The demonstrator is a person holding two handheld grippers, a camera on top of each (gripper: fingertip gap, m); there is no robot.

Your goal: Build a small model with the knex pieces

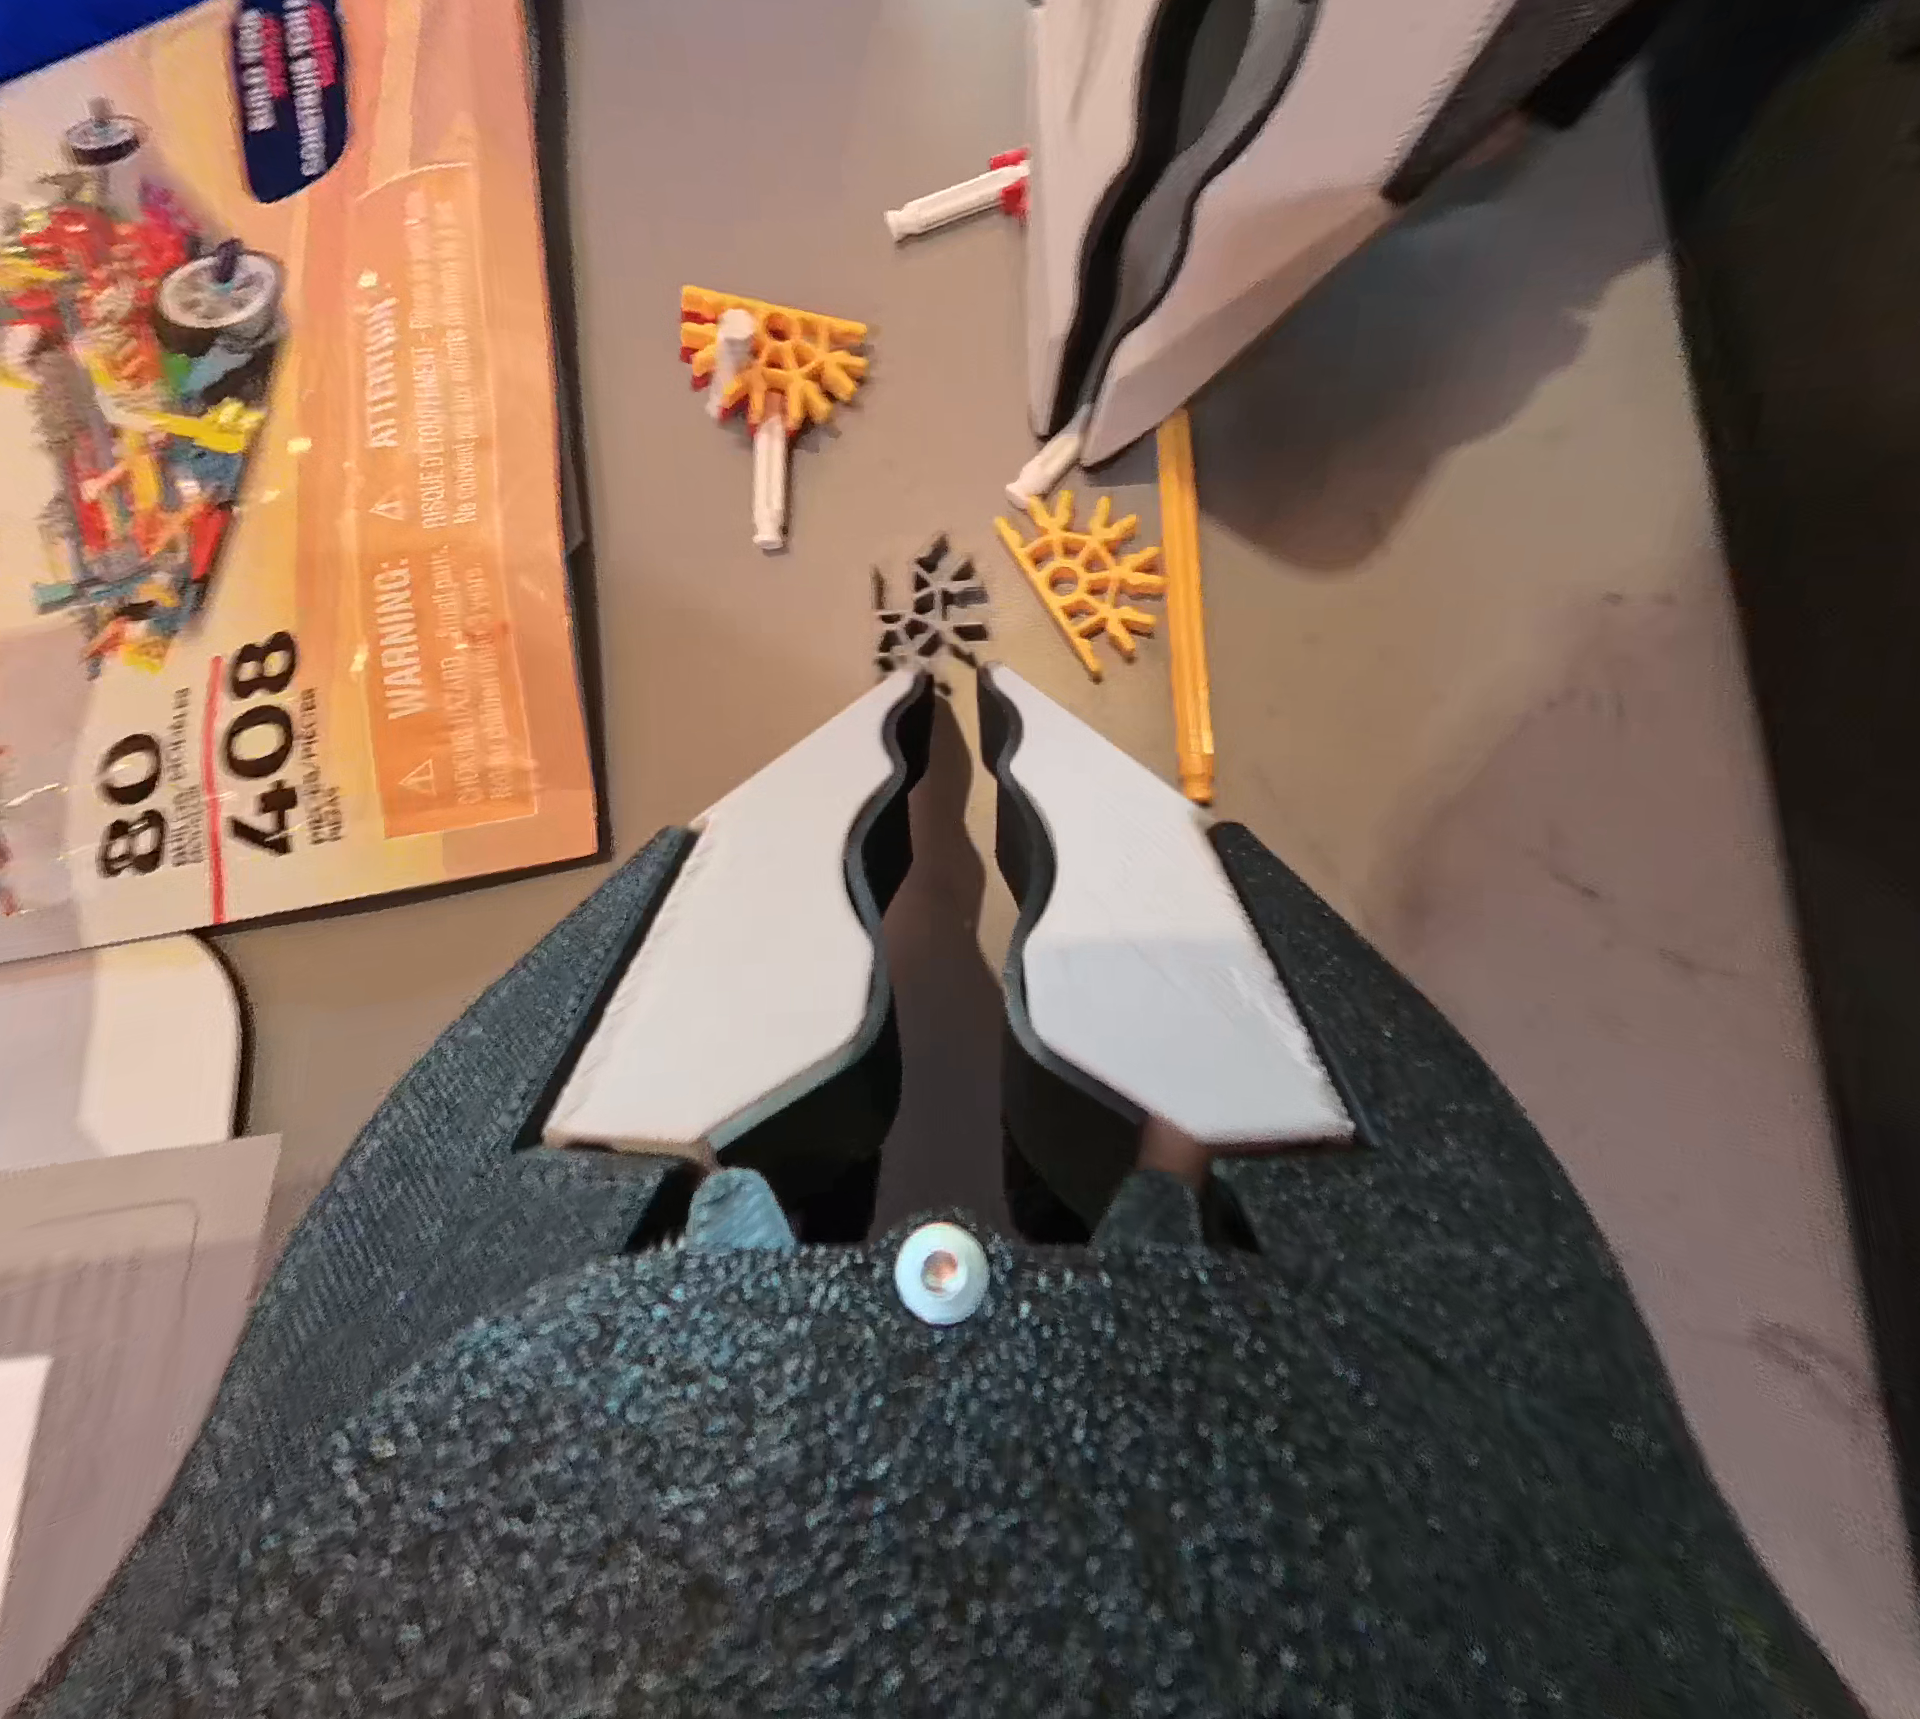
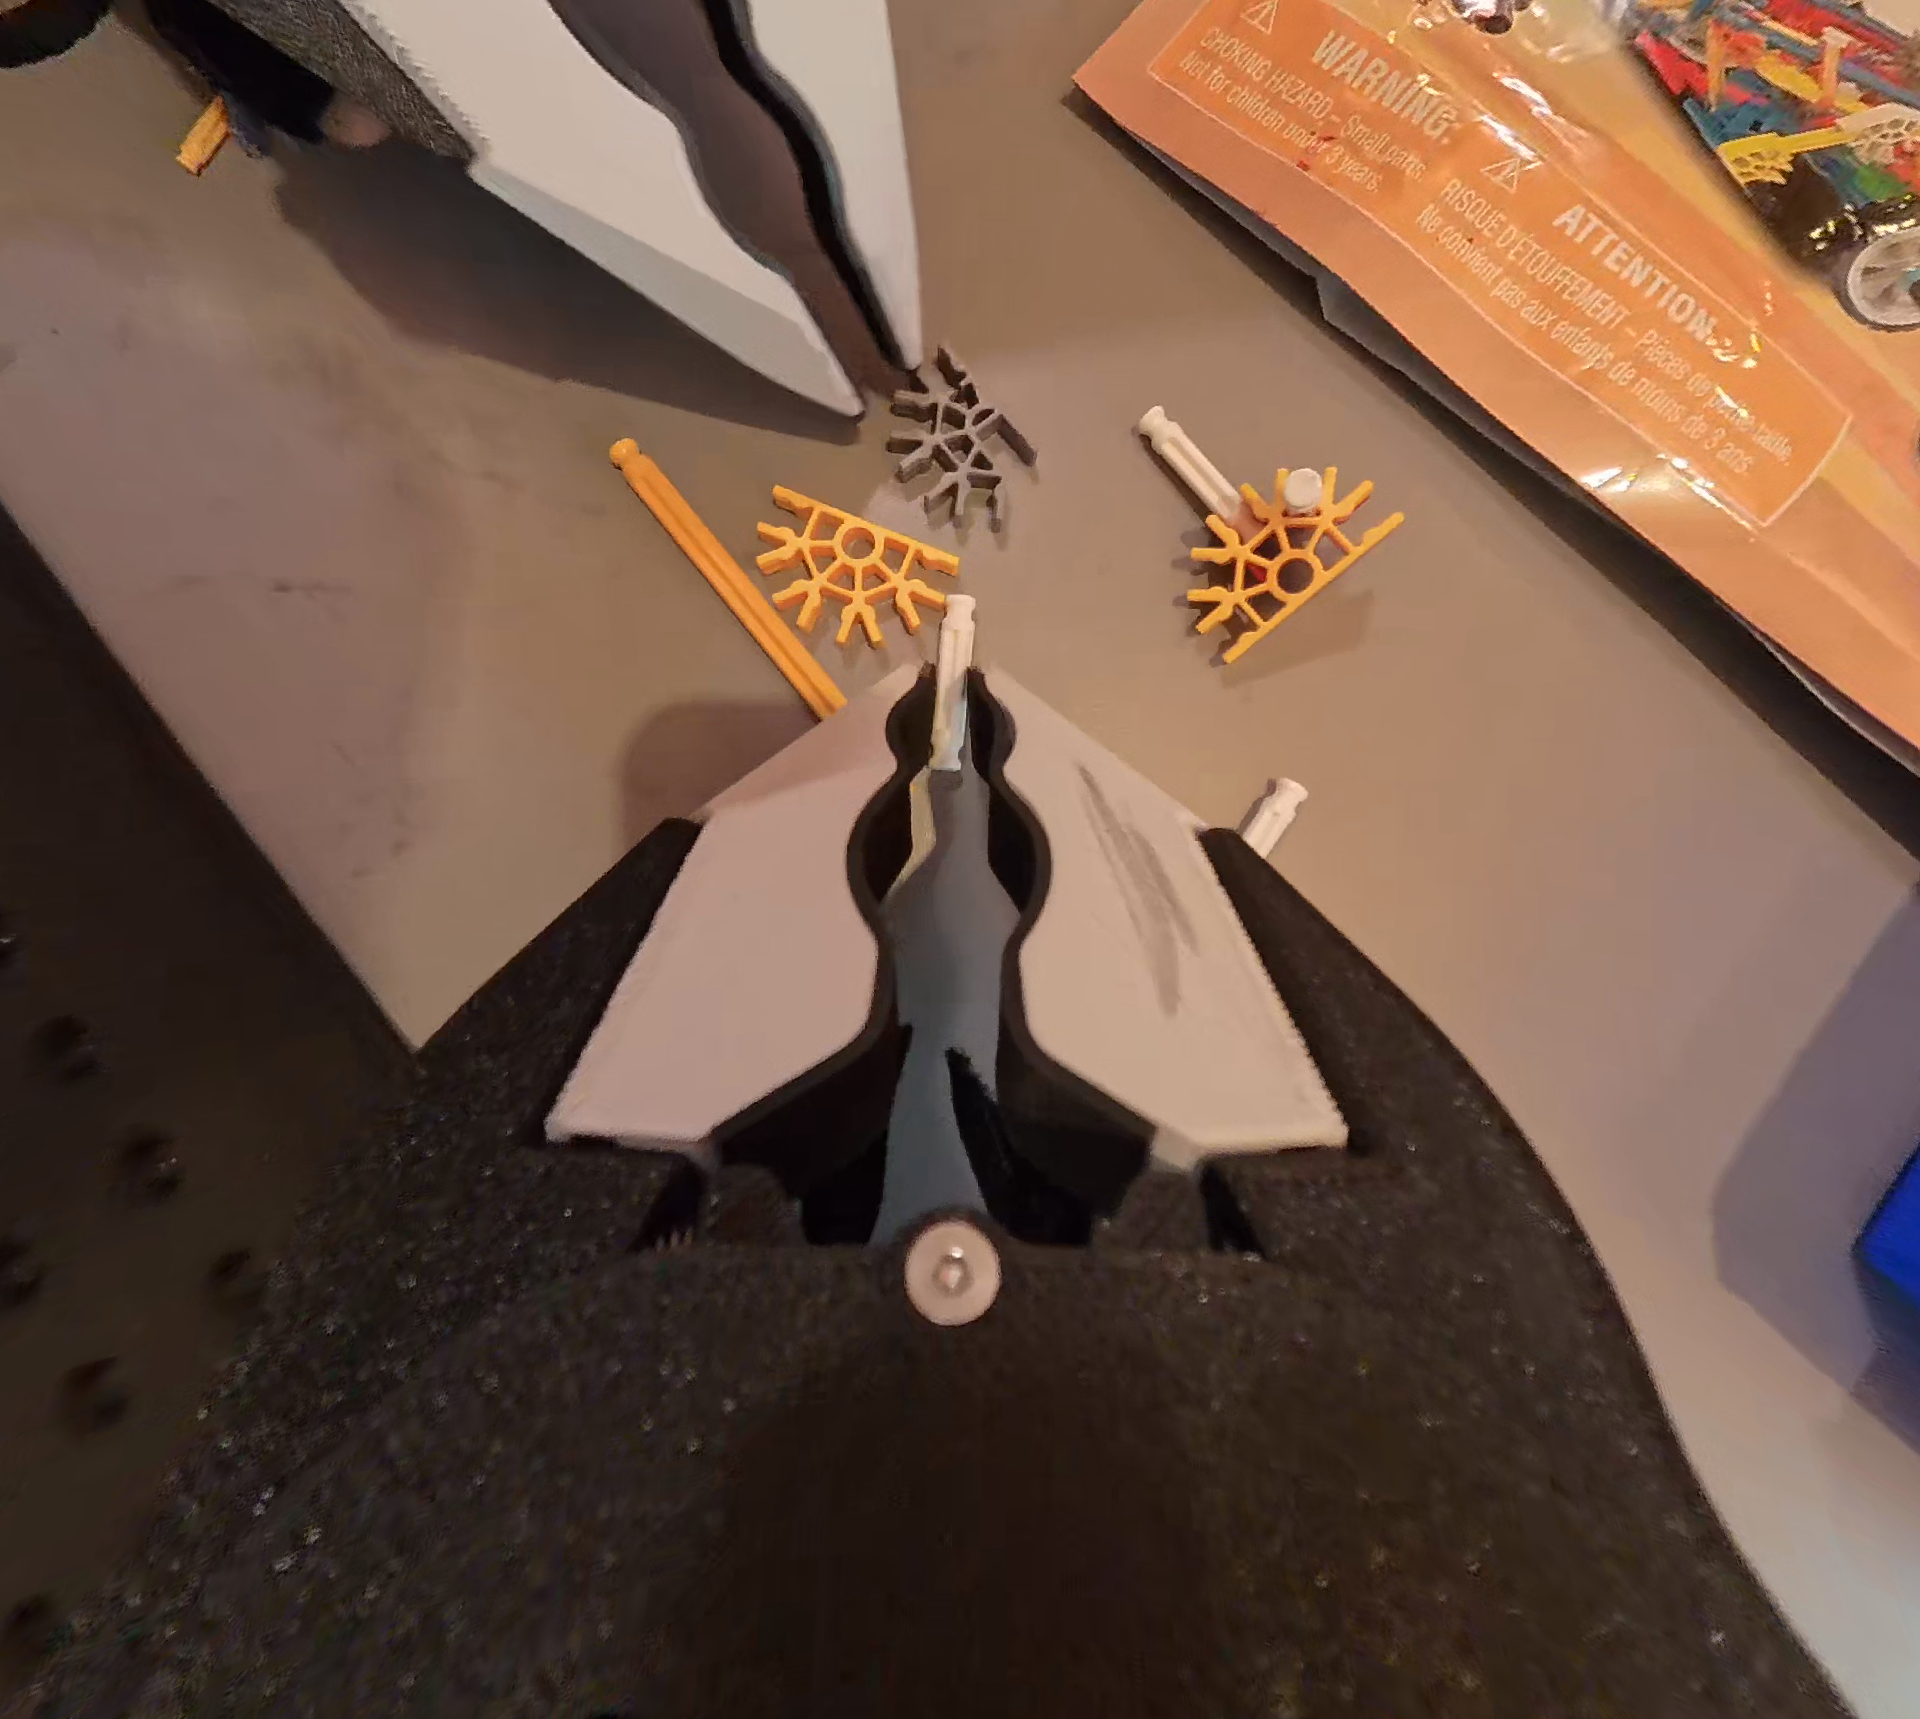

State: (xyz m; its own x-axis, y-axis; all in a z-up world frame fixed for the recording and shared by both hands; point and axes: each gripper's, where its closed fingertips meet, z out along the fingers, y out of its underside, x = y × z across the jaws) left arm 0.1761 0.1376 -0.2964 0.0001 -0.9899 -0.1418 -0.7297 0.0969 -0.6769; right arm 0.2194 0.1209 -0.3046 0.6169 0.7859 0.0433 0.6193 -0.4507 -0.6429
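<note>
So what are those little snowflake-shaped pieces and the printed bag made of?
The grey connector and the yellow connector look like moulded hard plastic, matte, with crisp slots and even colour. The printed bag looks like thin glossy plastic film: it wrinkles and throws bright glints. The left gripper is at the grey connector; the right gripper pinches a white rod, likely plastic too.

Both wrist views face down, close, sharing the grey connector point(image 1: 928, 617).

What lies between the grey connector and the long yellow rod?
A loose yellow connector lies flat between the grey connector and the yellow rod; both views show it.
</note>
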